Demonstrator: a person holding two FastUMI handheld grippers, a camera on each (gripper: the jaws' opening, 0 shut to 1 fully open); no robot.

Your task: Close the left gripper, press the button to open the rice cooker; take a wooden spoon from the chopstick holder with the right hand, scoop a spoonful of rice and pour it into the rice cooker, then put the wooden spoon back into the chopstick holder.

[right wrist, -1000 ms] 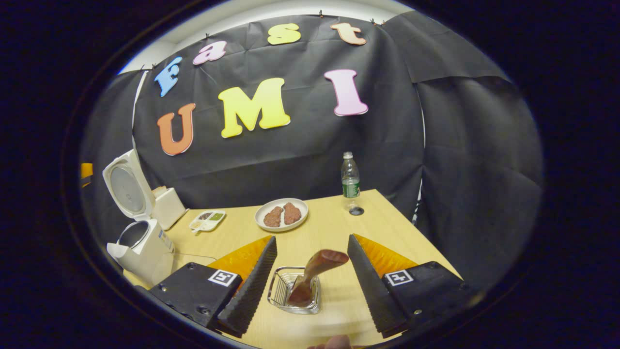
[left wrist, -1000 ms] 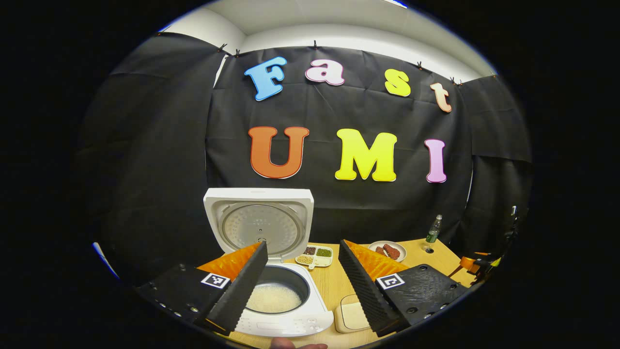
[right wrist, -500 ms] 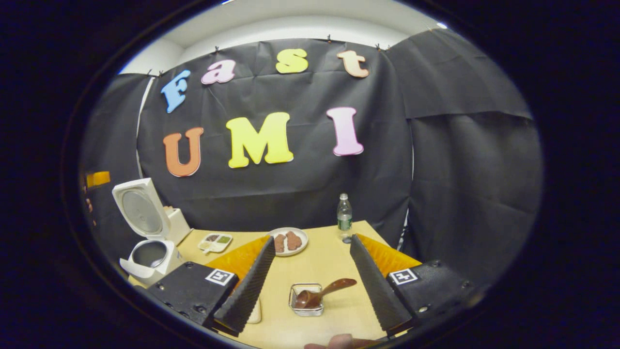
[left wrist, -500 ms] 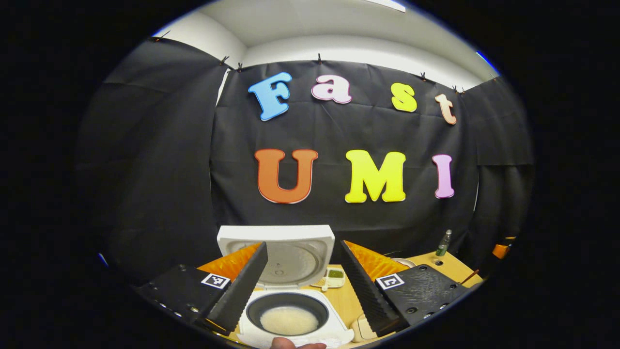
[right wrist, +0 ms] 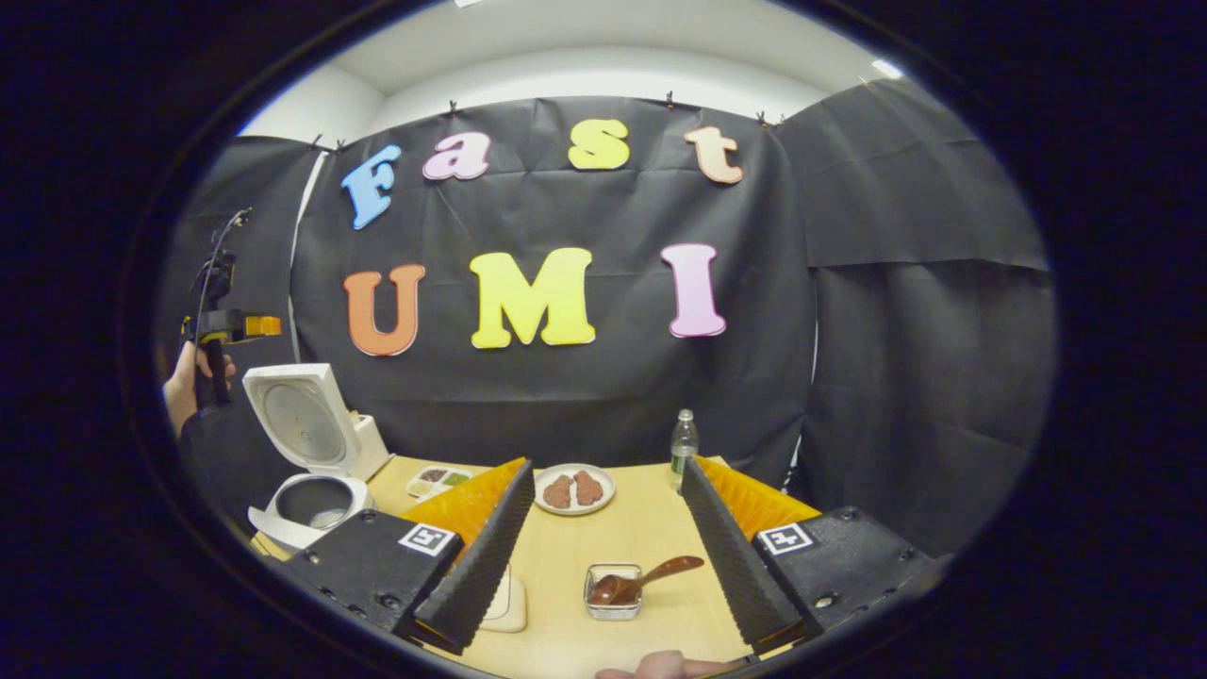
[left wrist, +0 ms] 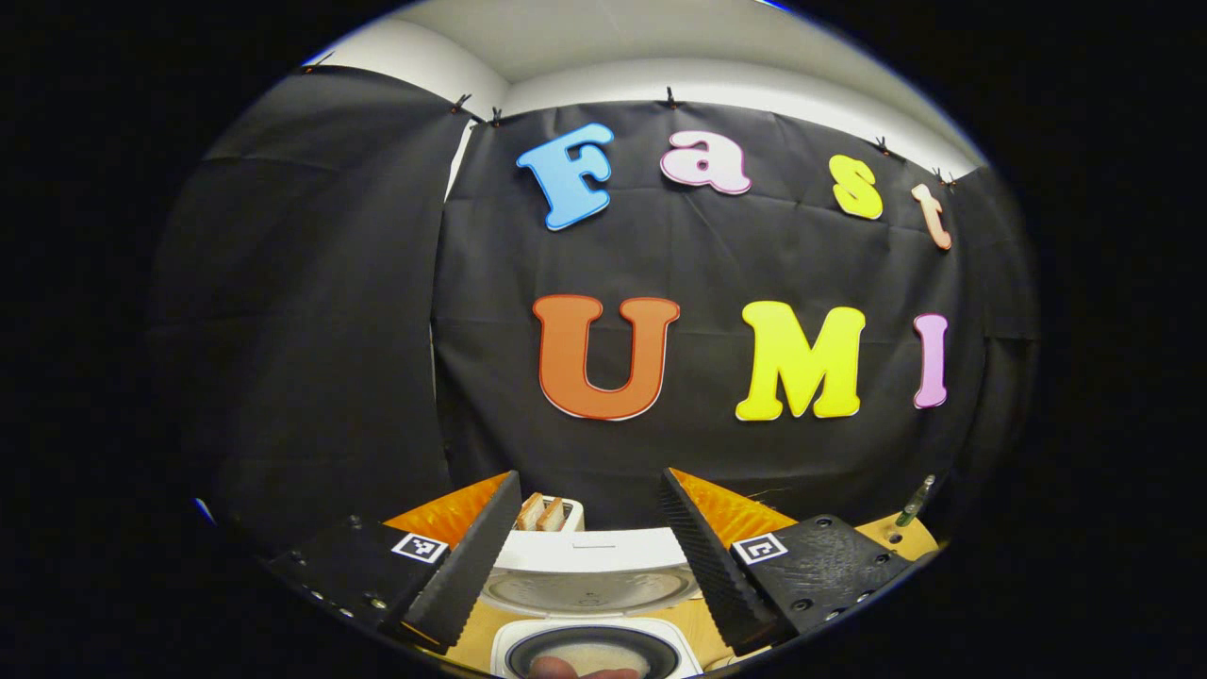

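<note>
The white rice cooker [left wrist: 585,575] stands with its lid up, and white rice lies in its dark pot [left wrist: 585,657] just below my left gripper [left wrist: 589,476], which is open and holds nothing. In the right gripper view the cooker [right wrist: 306,453] stands at the table's left end. The brown wooden spoon [right wrist: 646,580] rests with its bowl in the small chopstick holder [right wrist: 613,605], handle leaning right. My right gripper [right wrist: 606,471] hangs open above and short of the holder, touching nothing. The left gripper [right wrist: 226,325] is held high in a hand above the cooker.
On the wooden table [right wrist: 641,528] stand a plate with two brown pieces [right wrist: 573,488], a water bottle [right wrist: 684,441], a divided dish of beans [right wrist: 438,479] and a beige square dish [right wrist: 509,604], half hidden by my finger. A white box with bread slices [left wrist: 547,514] stands behind the cooker.
Both grippers have risen and pulled back from the table. The cooker has slid to the bottom of the left gripper view. The spoon and holder now lie farther from the open right gripper.
</note>
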